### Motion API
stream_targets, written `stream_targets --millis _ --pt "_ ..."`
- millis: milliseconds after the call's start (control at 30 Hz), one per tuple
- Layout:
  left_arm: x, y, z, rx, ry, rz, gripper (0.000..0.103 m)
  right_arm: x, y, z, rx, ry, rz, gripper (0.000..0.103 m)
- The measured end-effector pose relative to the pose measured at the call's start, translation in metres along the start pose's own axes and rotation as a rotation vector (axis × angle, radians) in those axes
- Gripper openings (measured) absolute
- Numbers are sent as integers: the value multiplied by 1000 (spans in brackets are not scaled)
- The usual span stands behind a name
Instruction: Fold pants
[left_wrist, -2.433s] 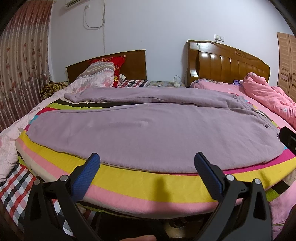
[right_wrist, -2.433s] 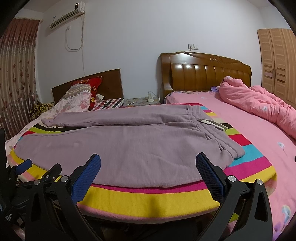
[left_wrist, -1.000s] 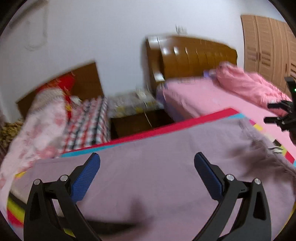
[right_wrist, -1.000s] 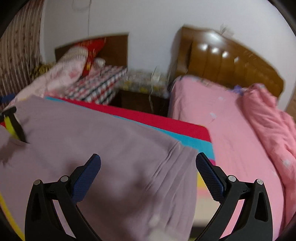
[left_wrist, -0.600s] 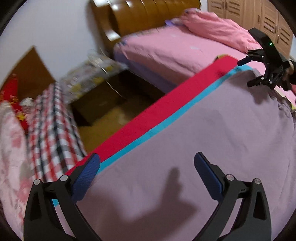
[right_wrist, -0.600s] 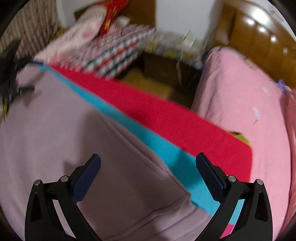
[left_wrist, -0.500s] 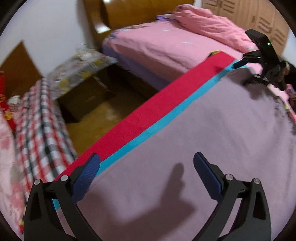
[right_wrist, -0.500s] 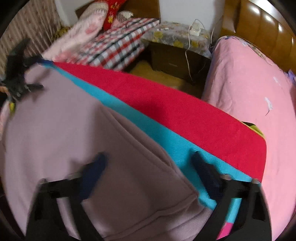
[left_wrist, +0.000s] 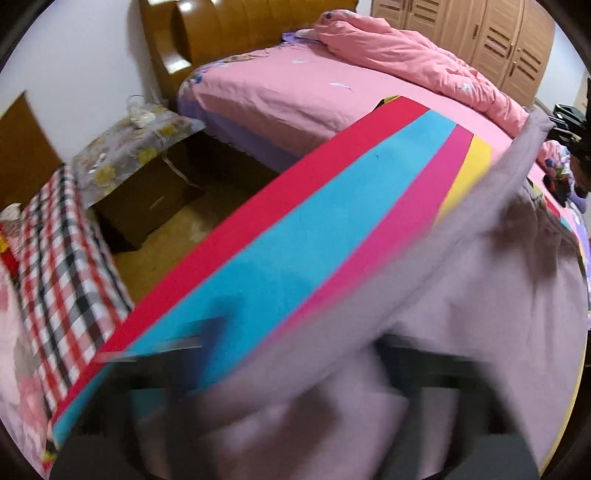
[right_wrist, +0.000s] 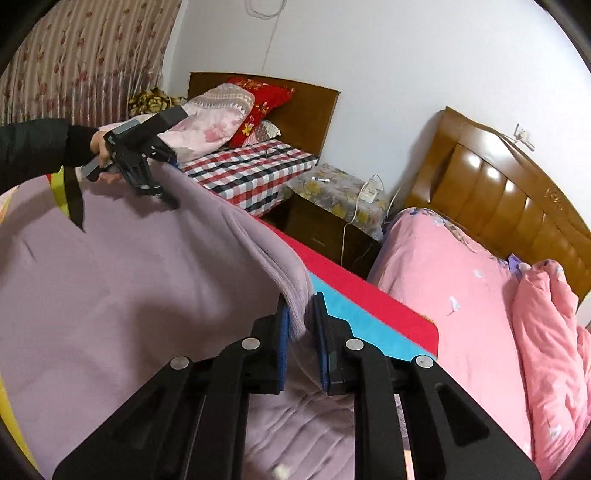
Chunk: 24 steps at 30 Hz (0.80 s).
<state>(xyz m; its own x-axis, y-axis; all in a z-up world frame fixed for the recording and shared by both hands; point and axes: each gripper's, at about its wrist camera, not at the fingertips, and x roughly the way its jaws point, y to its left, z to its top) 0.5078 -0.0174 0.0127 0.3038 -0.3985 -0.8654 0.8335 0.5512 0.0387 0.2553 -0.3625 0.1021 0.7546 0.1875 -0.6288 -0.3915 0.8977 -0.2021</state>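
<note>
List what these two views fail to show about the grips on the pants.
- Left tool: left wrist view smears its fingers with motion blur; in the right wrist view the pants cover its tips, so closure is unclear.
- Right tool: pinches the pants' far edge, but fabric hides how deep the bite goes.

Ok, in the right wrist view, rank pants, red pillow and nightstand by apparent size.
1. pants, largest, though nearest the camera.
2. nightstand.
3. red pillow, smallest; it is farthest, so true size is unsure.

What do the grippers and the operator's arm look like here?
Right gripper: black angular frame, silver pivot bolts, blue textured pads. Left gripper: black linkage, grey body, dangling black strap, held by a bare hand in a black sleeve.
</note>
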Motion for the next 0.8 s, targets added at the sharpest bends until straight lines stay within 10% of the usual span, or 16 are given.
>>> stream_targets --millis 300,500,567,700,800 --pt "-180 -160 -96 189 -231 427 11 -96 52 -34 141 -127 -73 17" --pt "-160 -265 -195 183 -134 474 18 -118 111 -117 236 10 7 18" --pt "-136 -272 -225 84 -98 426 30 -119 133 -152 249 87 -8 22" --pt "-144 -272 -271 -249 -224 394 90 -148 143 -189 408 55 2 27" --pt "-179 -269 -314 -617 -456 205 101 -182 131 -215 655 -75 11 86"
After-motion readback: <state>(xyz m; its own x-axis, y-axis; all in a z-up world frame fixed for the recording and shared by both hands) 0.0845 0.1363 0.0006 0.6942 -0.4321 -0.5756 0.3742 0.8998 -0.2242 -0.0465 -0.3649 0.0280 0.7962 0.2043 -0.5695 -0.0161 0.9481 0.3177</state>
